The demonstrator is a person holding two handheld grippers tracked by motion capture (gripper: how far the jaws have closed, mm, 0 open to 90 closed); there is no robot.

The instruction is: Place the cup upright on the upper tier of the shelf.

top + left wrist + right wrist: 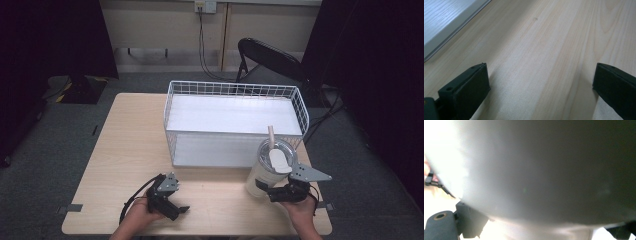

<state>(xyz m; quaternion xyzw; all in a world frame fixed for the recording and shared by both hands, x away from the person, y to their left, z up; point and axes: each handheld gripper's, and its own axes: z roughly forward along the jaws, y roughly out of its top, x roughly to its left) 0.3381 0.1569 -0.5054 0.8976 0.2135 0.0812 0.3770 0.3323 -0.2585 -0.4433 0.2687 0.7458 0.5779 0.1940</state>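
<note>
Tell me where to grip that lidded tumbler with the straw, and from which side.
Grip the tumbler on its lower body, coming in level from the person's side. It stands upright, its straw and lid take up the top, and the wire basket stands right behind it. The right gripper is placed that way now, the wall between its jaws. The left gripper is open over bare table.

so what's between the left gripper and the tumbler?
Bare tabletop in the high view, between left gripper and tumbler, which the right gripper grips.
</note>
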